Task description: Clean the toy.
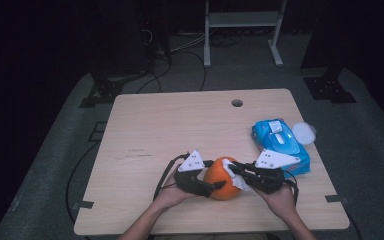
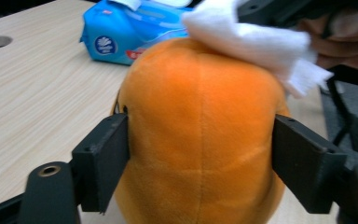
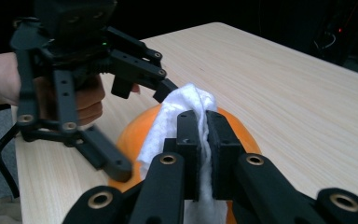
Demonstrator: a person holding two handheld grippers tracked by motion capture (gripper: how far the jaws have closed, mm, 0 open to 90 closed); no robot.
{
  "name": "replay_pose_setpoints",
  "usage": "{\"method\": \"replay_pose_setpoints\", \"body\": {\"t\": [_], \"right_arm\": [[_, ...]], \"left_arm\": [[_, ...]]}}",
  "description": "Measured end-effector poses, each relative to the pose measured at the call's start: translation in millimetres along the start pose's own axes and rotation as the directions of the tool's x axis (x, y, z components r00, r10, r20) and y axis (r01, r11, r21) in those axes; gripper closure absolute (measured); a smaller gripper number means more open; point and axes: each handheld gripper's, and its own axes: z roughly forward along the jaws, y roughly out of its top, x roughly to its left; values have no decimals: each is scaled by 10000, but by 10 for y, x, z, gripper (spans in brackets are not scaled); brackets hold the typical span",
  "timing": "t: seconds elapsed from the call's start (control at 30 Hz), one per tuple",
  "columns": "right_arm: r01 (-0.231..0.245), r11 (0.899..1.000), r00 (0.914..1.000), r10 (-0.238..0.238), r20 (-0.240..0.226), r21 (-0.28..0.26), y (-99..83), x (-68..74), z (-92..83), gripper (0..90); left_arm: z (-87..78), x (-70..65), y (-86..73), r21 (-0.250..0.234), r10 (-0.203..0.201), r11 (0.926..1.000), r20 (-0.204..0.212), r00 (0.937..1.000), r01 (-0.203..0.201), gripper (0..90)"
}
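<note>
Two bare forearms enter the high view at 6 o'clock, no sleeves visible, each hand wrapped around a black handheld tool. The left gripper [image 1: 219, 185] is matte black with a pale grey three-cornered plate on top and a thin black cable looping away toward 8 o'clock. The right gripper [image 1: 232, 169] matches it — black body, grey triangular plate, a cable curving off at 3 o'clock. Up close, each gripper has two blocky, flat-faced black jaws carried on slotted link arms, pinned at the joints with brass-coloured ringed rivets — a small green light glows on the left gripper's body.
</note>
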Motion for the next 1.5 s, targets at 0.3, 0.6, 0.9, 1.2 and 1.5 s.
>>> {"method": "replay_pose_setpoints", "body": {"t": [0.3, 0.6, 0.9, 1.2, 1.5], "right_arm": [[706, 9973, 9975, -706, -33, 184, 35, 173, 42, 838], [131, 9985, 9982, -162, 585, 524, -111, -70, -64, 837], [508, 9985, 9984, -513, 228, 224, -2, -36, -49, 836], [458, 9988, 9964, -468, 700, 161, -45, -60, -115, 836], [722, 9968, 9939, -748, 809, 348, -20, -26, -75, 836]], "left_arm": [[12, 55, -53, -169, -402, 9991, -175, 9990, 399, 309], [-19, 172, -97, -484, -1292, 9905, -40, 9916, 1288, 270], [93, -152, -43, -70, 902, 9959, -488, 9947, -907, 263], [159, -56, -67, -115, -272, 9996, -23, 9996, 272, 214], [52, -196, -26, 457, 2270, 9738, -1448, 9631, -2227, 313]]}}
